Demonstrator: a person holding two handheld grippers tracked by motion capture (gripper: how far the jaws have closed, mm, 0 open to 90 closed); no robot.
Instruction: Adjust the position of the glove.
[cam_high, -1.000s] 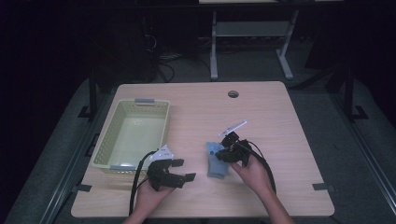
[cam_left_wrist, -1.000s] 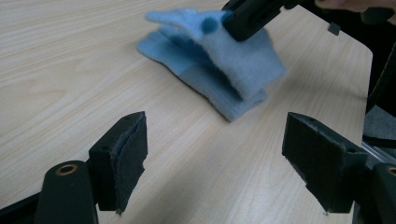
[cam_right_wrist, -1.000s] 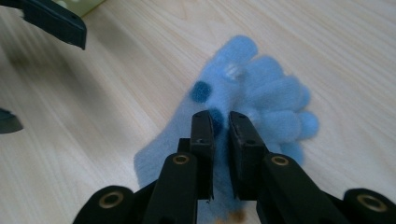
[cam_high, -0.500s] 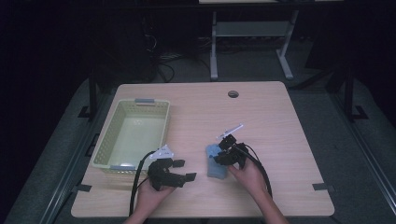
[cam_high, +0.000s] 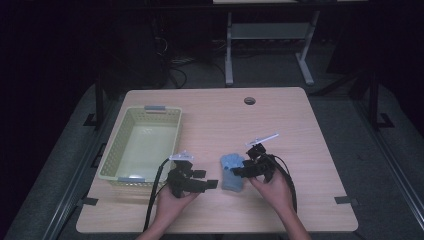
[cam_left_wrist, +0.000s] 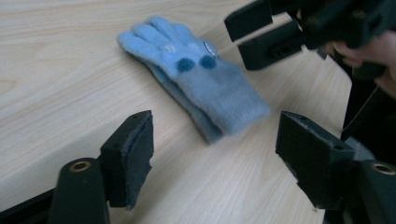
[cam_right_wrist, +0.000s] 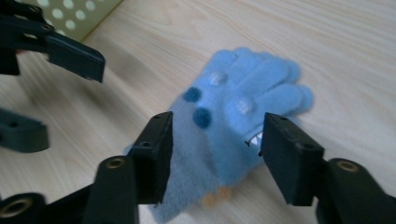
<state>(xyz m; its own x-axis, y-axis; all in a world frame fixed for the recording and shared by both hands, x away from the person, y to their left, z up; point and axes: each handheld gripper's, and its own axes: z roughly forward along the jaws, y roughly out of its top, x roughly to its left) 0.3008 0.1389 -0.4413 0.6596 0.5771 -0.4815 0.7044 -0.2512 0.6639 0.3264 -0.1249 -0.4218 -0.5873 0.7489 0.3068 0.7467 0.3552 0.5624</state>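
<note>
- Now left gripper (cam_high: 212, 184) jaws apart, just been closing a little, nothing between; glove just beyond its fingertips.
- Glove (cam_high: 232, 172) lies flat on table (cam_high: 300, 130); looks soft, light, floppy; best pinched at the cuff.
- Right gripper (cam_high: 239, 171) jaws just opened, were clamped on the glove a second ago; now straddle it, pads clear.

right gripper (cam_high: 239, 172): jaws just opened, letting go of glove (cam_high: 232, 172) | left gripper (cam_high: 210, 184): jaws narrowed slightly

Both hands rest low near the glove (cam_high: 232, 172), the left gripper (cam_high: 210, 184) closing slightly, the right gripper (cam_high: 236, 172) just opening over it.
</note>
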